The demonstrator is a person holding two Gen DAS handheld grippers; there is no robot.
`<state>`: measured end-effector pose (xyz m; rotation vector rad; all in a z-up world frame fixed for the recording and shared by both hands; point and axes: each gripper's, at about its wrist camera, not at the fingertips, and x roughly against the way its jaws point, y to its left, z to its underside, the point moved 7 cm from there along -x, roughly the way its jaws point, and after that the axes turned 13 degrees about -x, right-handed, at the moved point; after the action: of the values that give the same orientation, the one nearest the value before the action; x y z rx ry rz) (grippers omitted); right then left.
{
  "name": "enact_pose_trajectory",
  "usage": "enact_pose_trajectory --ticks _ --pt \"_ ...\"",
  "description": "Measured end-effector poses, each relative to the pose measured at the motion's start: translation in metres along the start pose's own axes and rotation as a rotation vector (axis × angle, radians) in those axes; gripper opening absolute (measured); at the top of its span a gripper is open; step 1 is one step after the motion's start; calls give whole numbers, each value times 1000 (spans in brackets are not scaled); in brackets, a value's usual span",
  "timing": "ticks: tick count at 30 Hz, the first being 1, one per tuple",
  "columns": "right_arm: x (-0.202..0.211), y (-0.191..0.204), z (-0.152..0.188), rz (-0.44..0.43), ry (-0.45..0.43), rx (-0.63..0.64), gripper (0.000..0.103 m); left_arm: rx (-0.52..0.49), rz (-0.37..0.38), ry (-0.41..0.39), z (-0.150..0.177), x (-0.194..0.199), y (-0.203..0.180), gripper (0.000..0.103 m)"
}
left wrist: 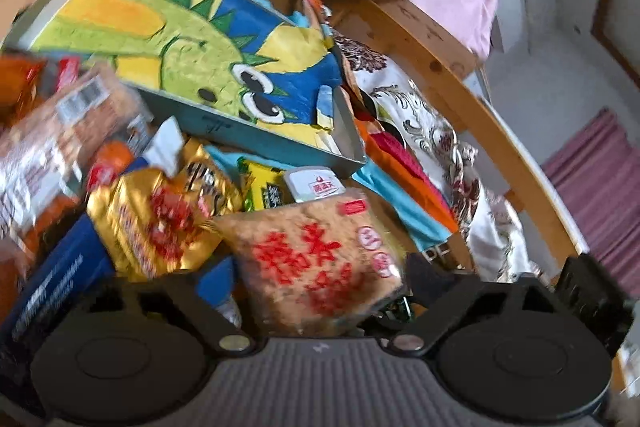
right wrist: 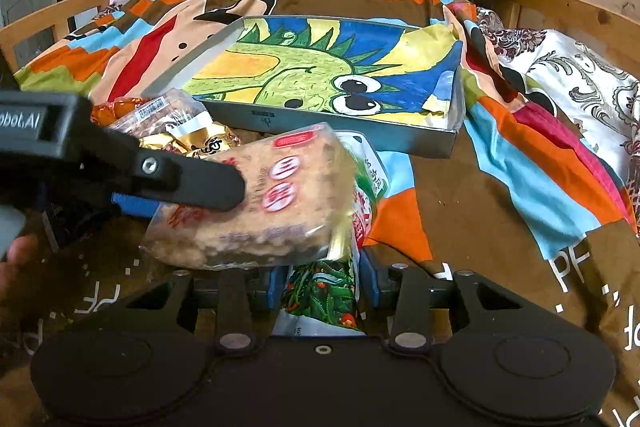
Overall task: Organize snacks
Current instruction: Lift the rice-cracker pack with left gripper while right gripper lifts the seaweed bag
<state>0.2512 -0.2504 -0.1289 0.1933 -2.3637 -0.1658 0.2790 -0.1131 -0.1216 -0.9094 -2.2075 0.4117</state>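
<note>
Right wrist view shows the left gripper (right wrist: 224, 187) coming in from the left edge, one black finger lying across the top face of the rice-cracker pack (right wrist: 256, 203), a clear wrapper with red print. Whether its pads press the pack or merely straddle it I cannot tell; the left wrist view has the same pack (left wrist: 316, 259) sitting between the spread fingers, blurred, with no clear contact on either side. The pack hangs or rests just above the right gripper (right wrist: 320, 291), whose blue-padded fingers are pinched on a green vegetable snack packet (right wrist: 328, 287) that runs lengthwise away from the camera.

The relation that matters — the tin tray (right wrist: 440, 143) with the dinosaur drawing lies straight beyond both packs, up the bedspread (right wrist: 460, 211), its near wall just past the cracker pack's far end. The cracker pack's long axis runs left to right, roughly parallel to that near wall. The left hand is the nearer one for the crackers, and I judge a short forward carry over the wall would land them inside — the tray is bare of snacks so far. Other snacks, among them a gold foil bag (left wrist: 152, 211), are heaped left of the tray.
</note>
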Motion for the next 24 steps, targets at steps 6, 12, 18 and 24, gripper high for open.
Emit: enact_pose_trajectory --ticks 6,12,18,24 --pt "2 1 0 -1 -5 -7 40 91 46 -66 10 11 3 59" --pt "13 -6 -9 37 -69 -22 33 174 86 -150 7 22 1 57" --pt "15 -18 -10 127 -76 16 32 204 66 -168 9 25 2 52" --pt "13 -30 -11 146 -52 0 32 143 -71 -108 18 28 12 54"
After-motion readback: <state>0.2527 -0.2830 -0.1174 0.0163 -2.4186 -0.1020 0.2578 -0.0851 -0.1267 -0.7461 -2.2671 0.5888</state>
